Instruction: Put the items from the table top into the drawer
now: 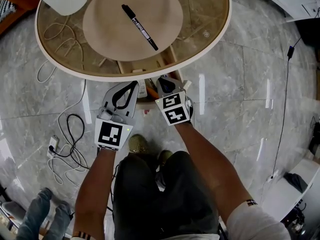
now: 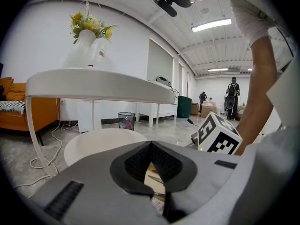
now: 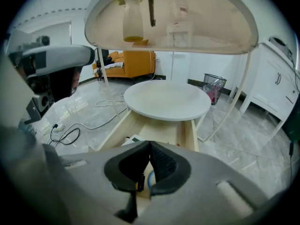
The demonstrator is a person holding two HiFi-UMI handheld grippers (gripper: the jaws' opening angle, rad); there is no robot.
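Evidently left gripper [image 1: 132,87] and right gripper [image 1: 163,82] were shut, empty, over the drawer [image 3: 186,134] — black marker [image 1: 140,27] on the table [image 1: 228,15] might roll off if nudged by closed jaws.

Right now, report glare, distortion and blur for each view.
Head view: white glare streaks on the glossy grey marble floor; the black marker pen is sharp. Left gripper view: fisheye bows the white-rimmed round tabletop, and the ceiling strip light is blown out. Right gripper view: dark rounded corners; the pale wooden drawer looks soft.

Right claw [image 3: 149,145] closed above open drawer [image 3: 161,128].
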